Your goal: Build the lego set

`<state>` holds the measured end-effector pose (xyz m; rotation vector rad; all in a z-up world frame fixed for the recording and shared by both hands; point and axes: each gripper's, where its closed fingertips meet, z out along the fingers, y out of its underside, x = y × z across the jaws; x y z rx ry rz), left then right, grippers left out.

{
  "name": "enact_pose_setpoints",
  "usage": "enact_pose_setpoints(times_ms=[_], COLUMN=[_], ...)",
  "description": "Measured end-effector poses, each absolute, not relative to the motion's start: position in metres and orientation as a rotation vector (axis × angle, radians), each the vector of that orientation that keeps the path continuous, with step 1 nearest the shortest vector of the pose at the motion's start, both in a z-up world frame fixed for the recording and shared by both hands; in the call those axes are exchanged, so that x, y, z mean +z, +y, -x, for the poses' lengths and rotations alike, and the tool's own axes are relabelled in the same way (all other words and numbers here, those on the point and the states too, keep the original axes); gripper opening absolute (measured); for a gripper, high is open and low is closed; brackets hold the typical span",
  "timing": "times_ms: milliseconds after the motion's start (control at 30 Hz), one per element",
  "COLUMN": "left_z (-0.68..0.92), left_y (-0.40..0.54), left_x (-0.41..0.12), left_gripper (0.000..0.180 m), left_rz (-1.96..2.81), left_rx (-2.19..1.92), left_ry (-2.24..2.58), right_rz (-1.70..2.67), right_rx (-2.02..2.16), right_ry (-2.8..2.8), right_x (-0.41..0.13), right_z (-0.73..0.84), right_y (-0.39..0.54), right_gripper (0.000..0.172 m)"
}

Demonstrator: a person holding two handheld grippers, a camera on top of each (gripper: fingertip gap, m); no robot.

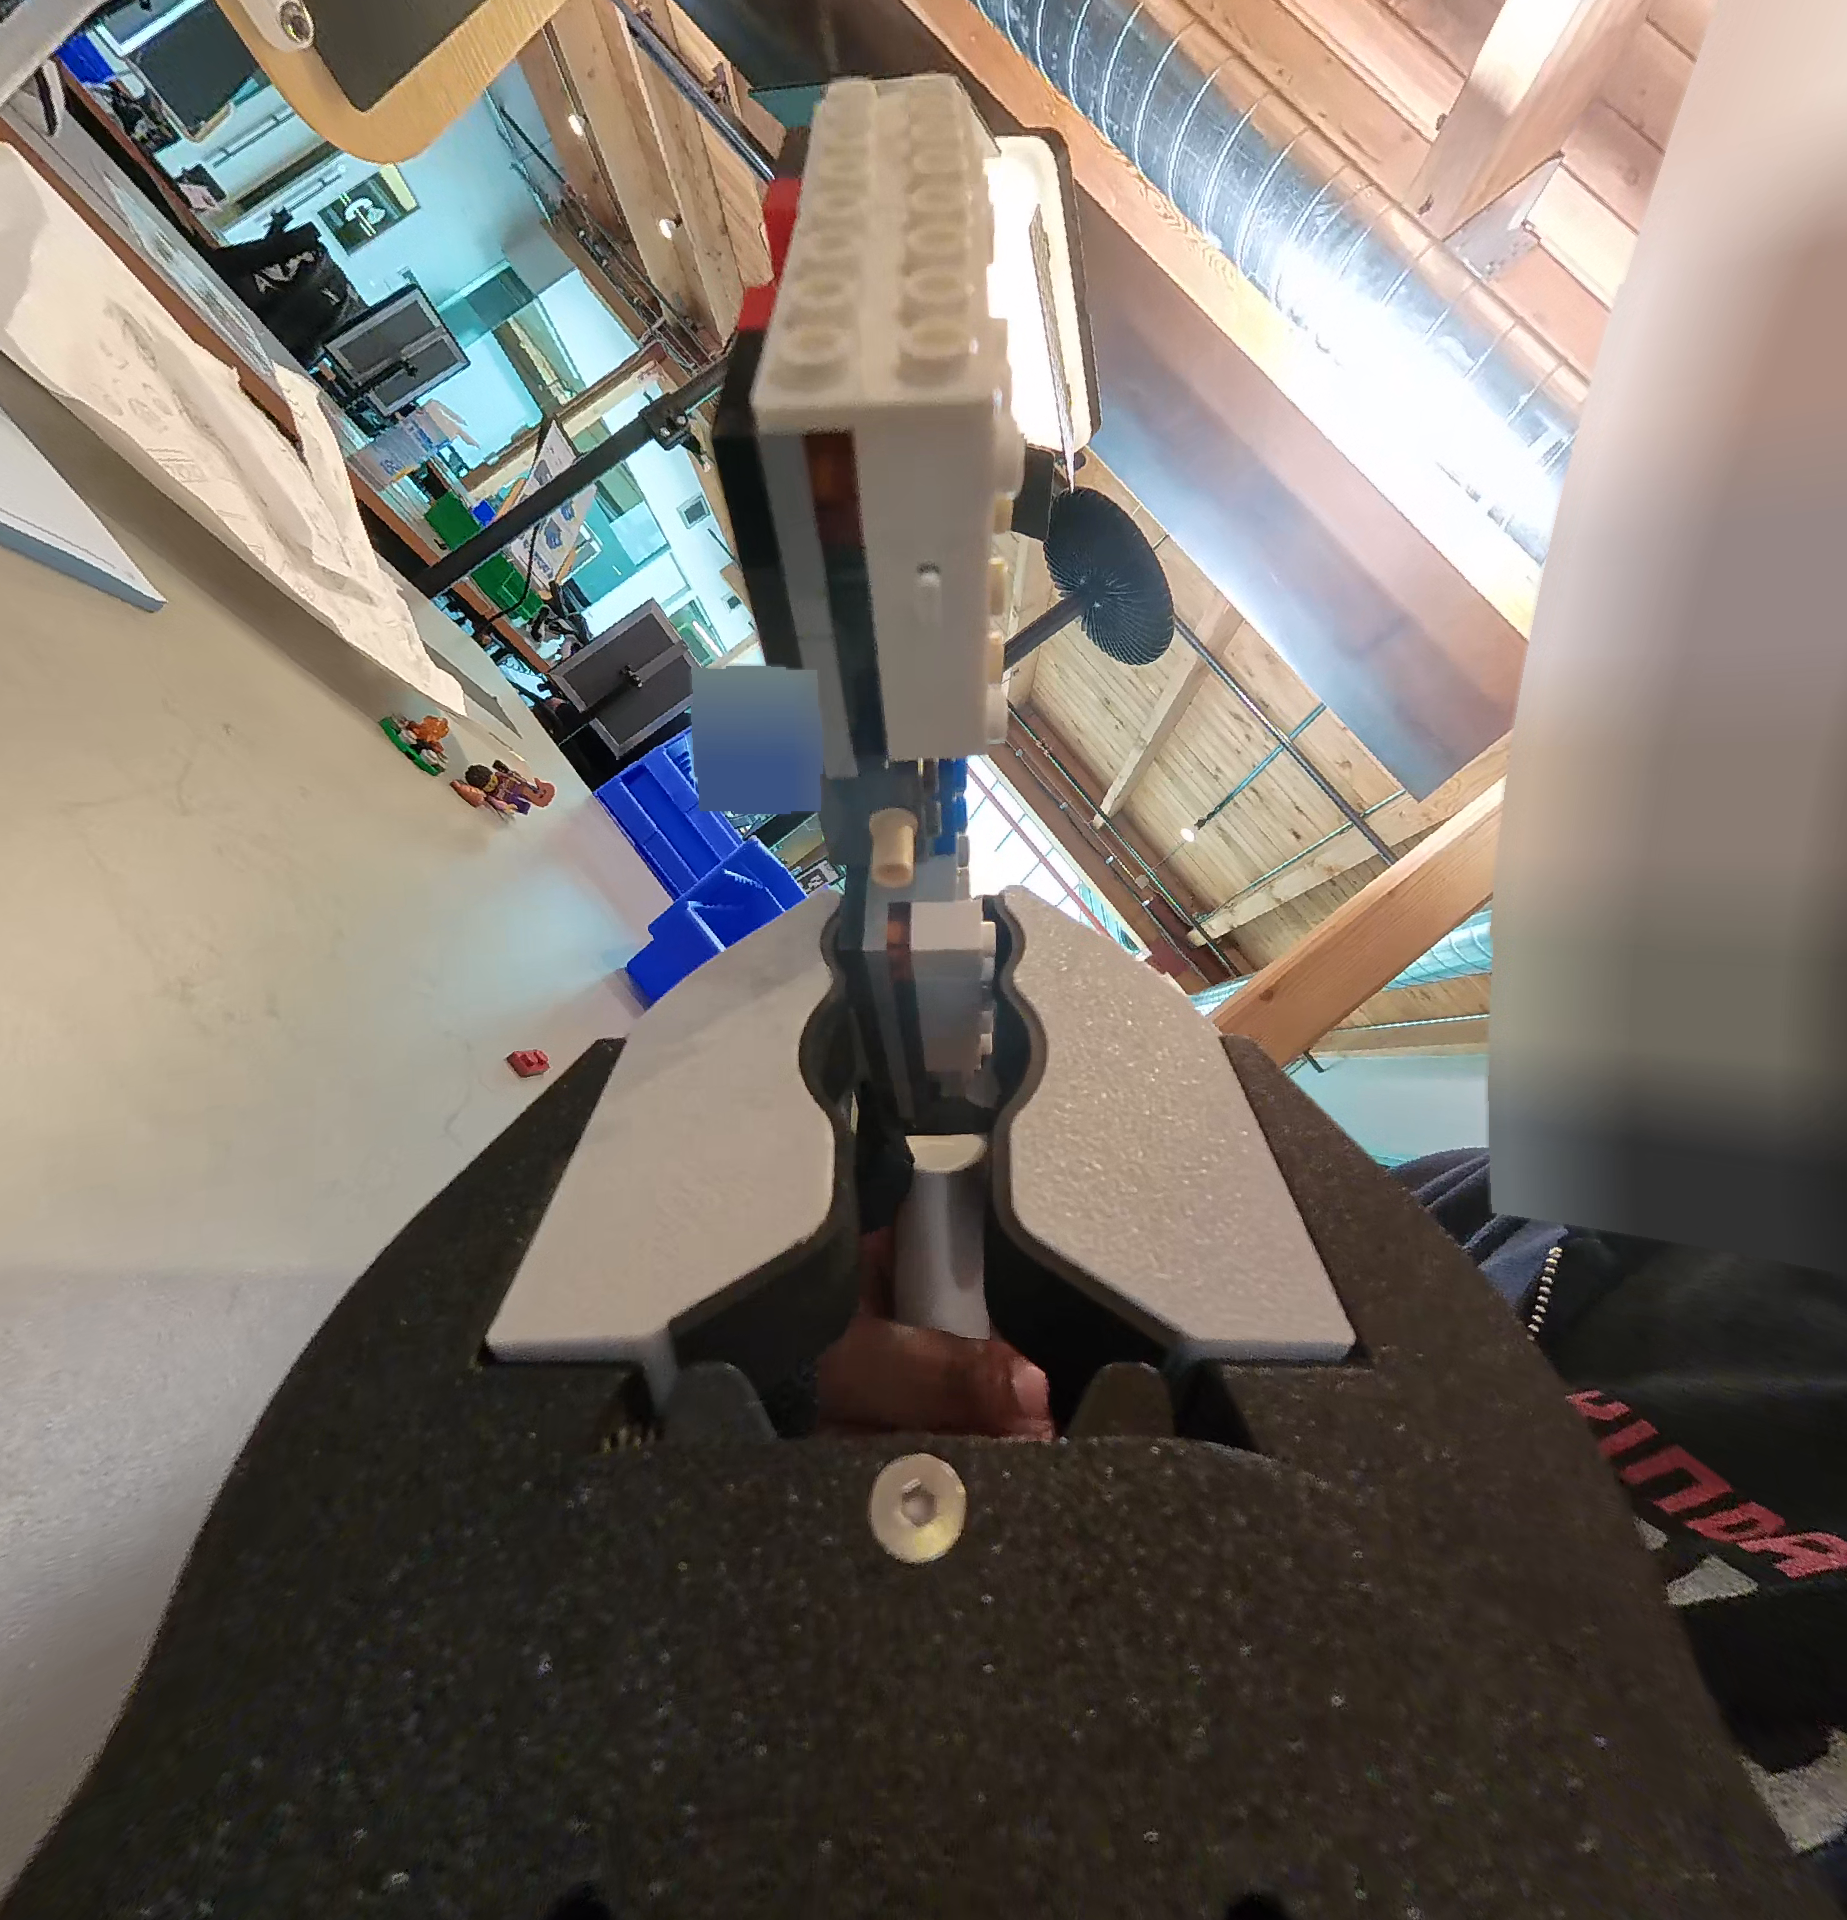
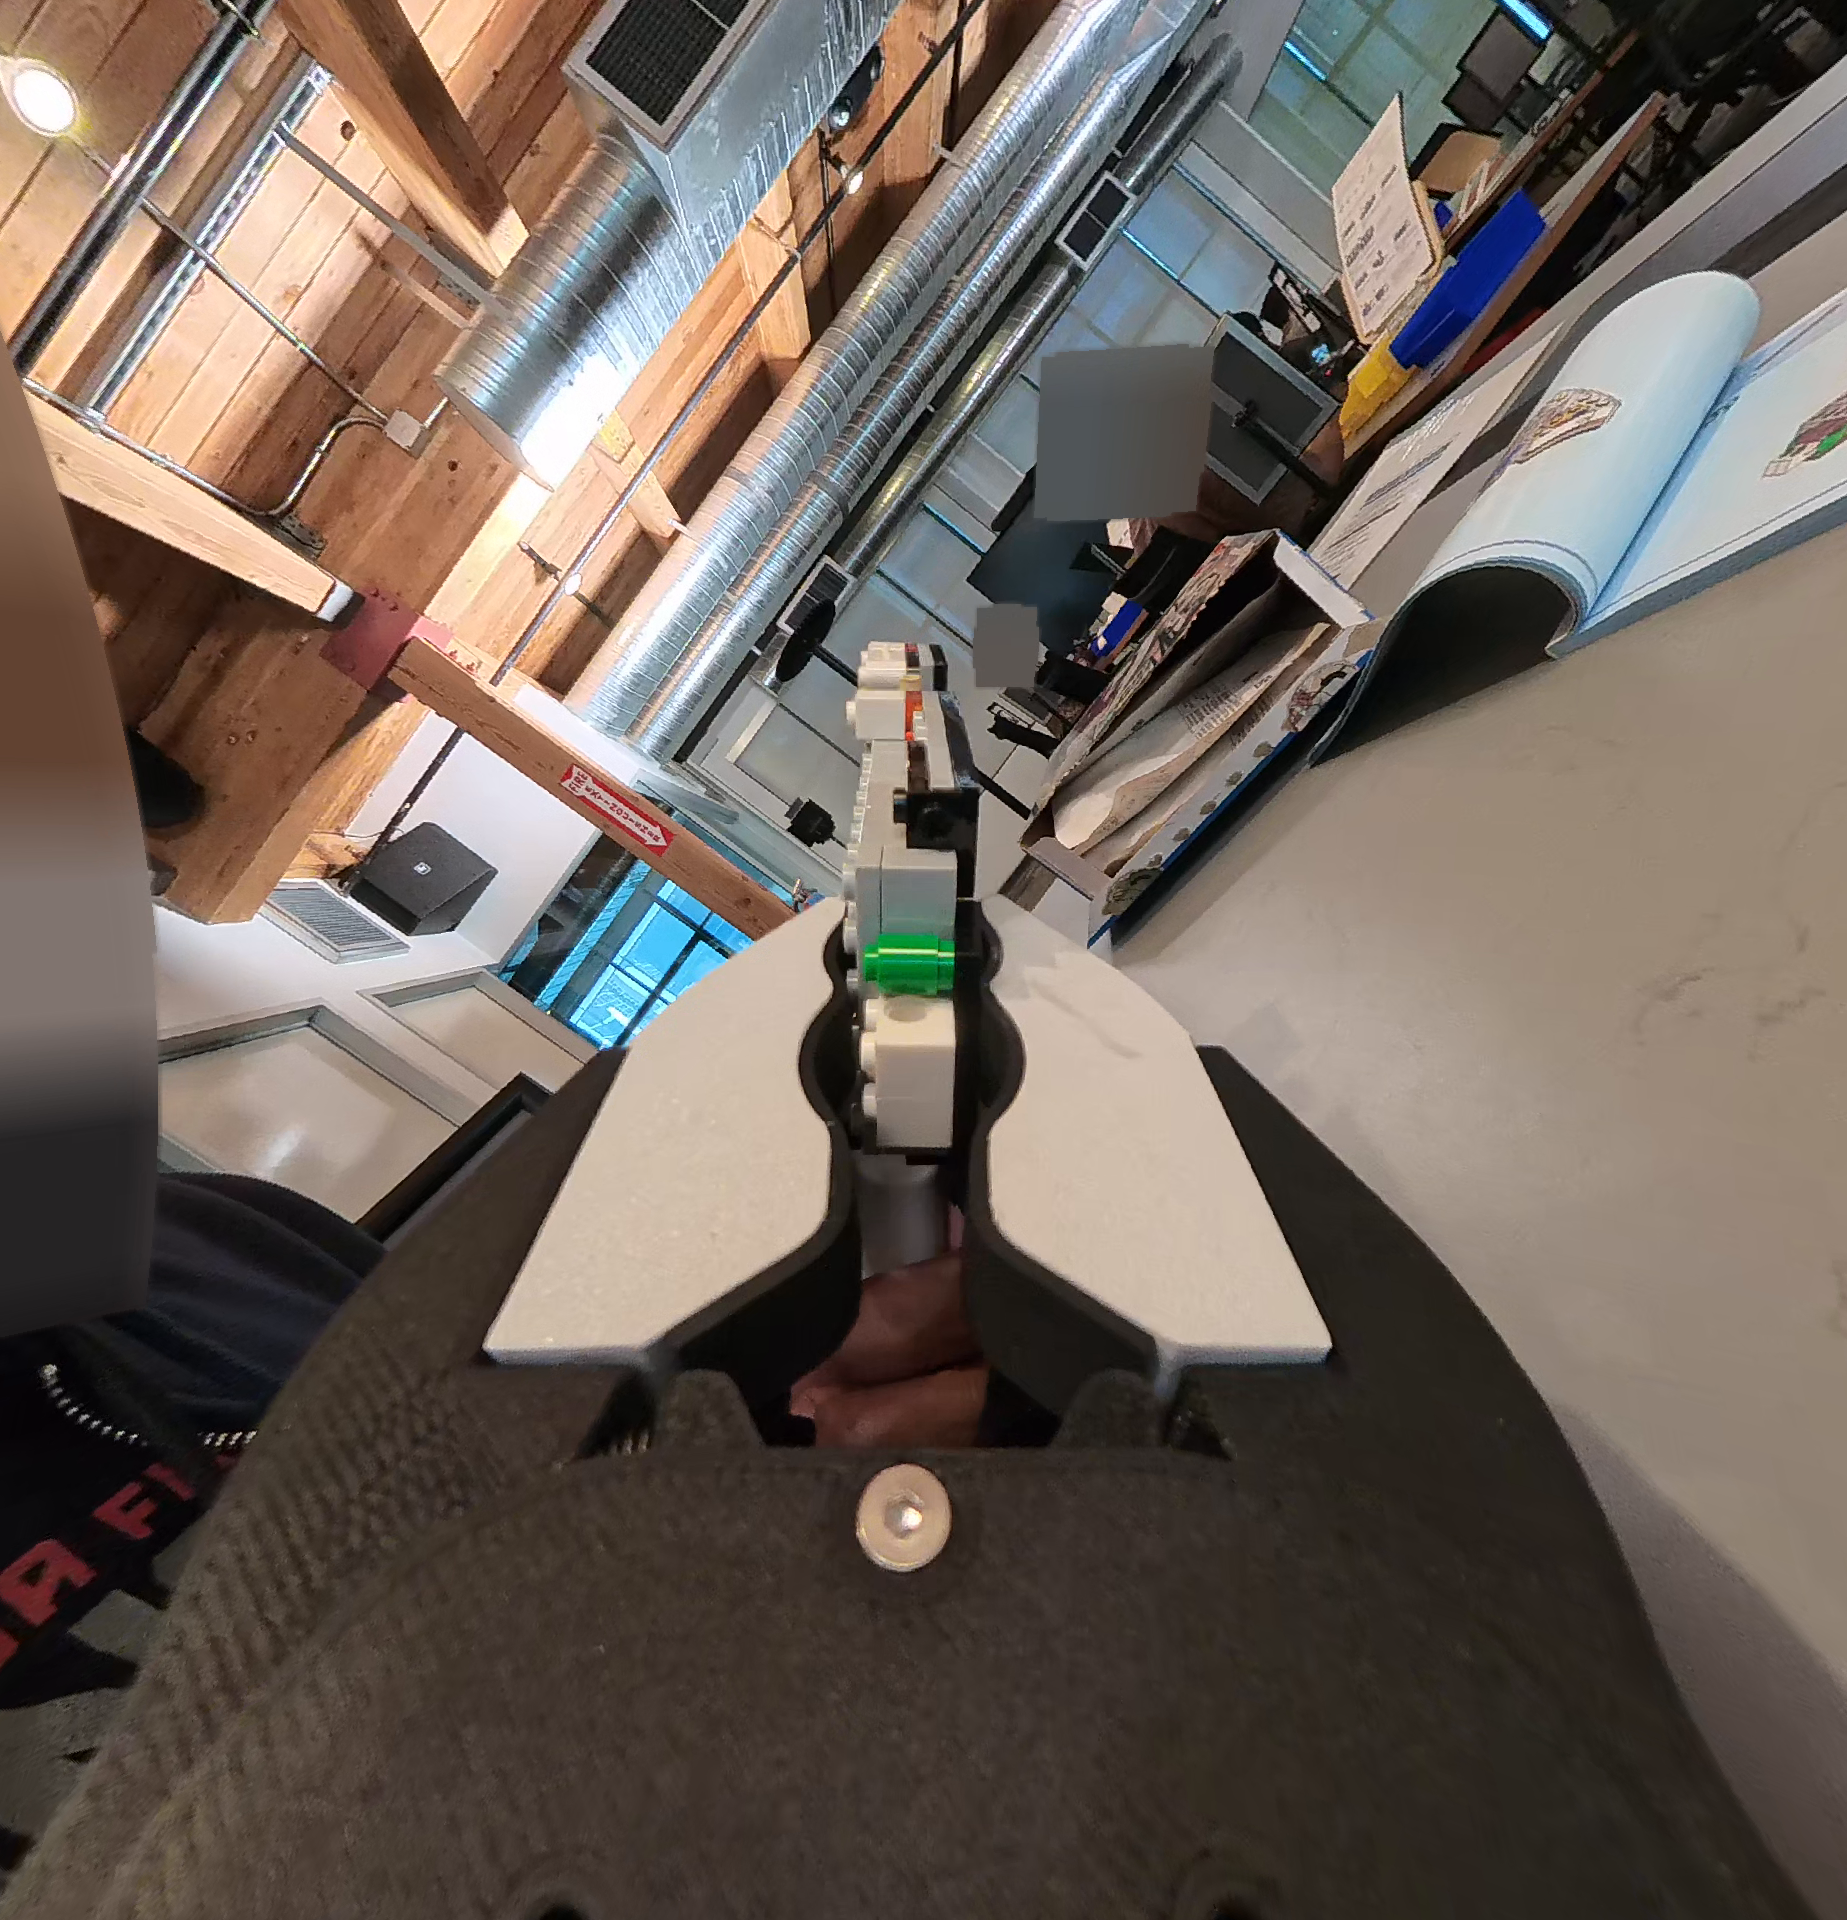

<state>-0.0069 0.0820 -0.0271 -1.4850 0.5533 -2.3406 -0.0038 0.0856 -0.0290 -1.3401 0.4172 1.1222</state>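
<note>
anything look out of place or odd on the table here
A single small red brick lies loose on the grey table, apart from the other pieces. Two toy figures lie tipped over near the table's edge. Nothing looks spilled or broken; each gripper clamps a brick assembly.

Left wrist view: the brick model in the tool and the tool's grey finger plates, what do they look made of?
Brick model: moulded plastic, smooth, slightly glossy, with studs and crisp edges. Finger plates: probably plastic, matt and grainy.
</note>
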Motion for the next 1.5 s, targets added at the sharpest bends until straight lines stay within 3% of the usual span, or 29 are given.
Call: enact_pose_setpoints(times_ms=[767,867,1000,1500], left_z=[0.005,0.006,0.007,0.006], left_y=[0.081,0.085,0.087,0.081], left_x=[-0.027,-0.028,-0.028,-0.029], left_gripper=[0.022,0.022,0.022,0.022], left_rz=[1.484,1.496,1.493,1.500], left_rx=[-2.332,-2.334,-2.321,-2.281], left_ry=[0.564,0.540,0.540,0.603], right_rz=[1.305,1.317,1.356,1.315], right_rx=[1.152,1.141,1.120,1.103], right_ry=[0.429,0.395,0.395,0.428], right_x=[-0.027,-0.025,-0.031,-0.031], right_z=[0.003,0.005,0.006,-0.003], right_y=[0.085,0.084,0.084,0.083], right_gripper=[0.018,0.037,0.043,0.019])
